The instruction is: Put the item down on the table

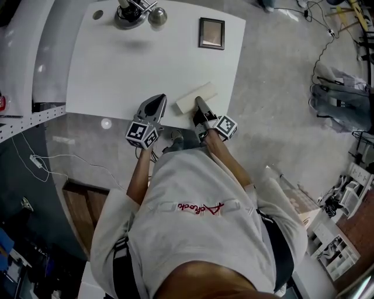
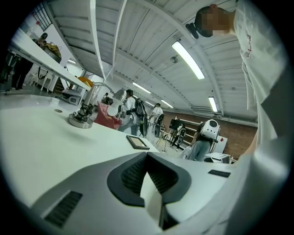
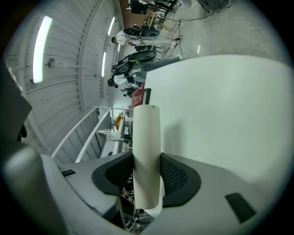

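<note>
A cream-coloured oblong block (image 1: 196,96) hangs just over the white table (image 1: 117,76), near its front edge. My right gripper (image 1: 200,105) is shut on it. In the right gripper view the block (image 3: 146,133) sits clamped between both ribbed pads and reaches well past the right gripper's (image 3: 147,158) tips, with the tabletop (image 3: 220,110) close beside it. My left gripper (image 1: 157,103) is to the left of the block and apart from it. In the left gripper view the tips of the left gripper (image 2: 147,156) meet, and only a pale sliver shows behind them.
A round metal fixture (image 1: 131,14) stands at the table's far left, with a small hole (image 1: 97,14) beside it. A dark-framed plate (image 1: 211,33) lies at the far right. Cables and bags (image 1: 342,96) lie on the floor to the right.
</note>
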`<action>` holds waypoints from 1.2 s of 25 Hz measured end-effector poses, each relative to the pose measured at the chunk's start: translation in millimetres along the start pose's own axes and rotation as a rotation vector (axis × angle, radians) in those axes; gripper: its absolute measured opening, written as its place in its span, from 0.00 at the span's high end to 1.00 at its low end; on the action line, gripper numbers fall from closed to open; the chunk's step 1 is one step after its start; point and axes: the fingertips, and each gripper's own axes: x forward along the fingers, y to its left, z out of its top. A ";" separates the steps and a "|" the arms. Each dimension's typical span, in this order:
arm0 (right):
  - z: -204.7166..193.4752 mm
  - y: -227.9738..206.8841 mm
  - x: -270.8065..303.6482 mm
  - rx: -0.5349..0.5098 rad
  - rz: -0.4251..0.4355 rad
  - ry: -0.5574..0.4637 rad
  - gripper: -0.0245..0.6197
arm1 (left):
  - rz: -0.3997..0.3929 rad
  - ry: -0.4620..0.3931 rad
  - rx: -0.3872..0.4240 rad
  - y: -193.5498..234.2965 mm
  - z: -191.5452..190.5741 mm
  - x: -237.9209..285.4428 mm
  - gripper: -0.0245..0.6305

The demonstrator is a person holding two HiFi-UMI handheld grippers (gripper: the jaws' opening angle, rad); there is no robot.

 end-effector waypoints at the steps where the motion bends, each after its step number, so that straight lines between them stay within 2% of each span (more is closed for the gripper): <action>1: -0.8 1.9 1.2 -0.001 0.008 0.005 0.65 | -0.002 0.000 -0.002 -1.7 -0.3 0.6 0.96; 19: 3.4 29.0 95.5 0.008 0.037 0.022 0.65 | 0.044 -0.026 -0.020 5.6 3.3 -7.6 0.96; 30: 10.5 20.5 113.0 0.033 -0.042 0.006 0.65 | 0.049 -0.039 -0.015 4.9 8.9 -7.2 0.96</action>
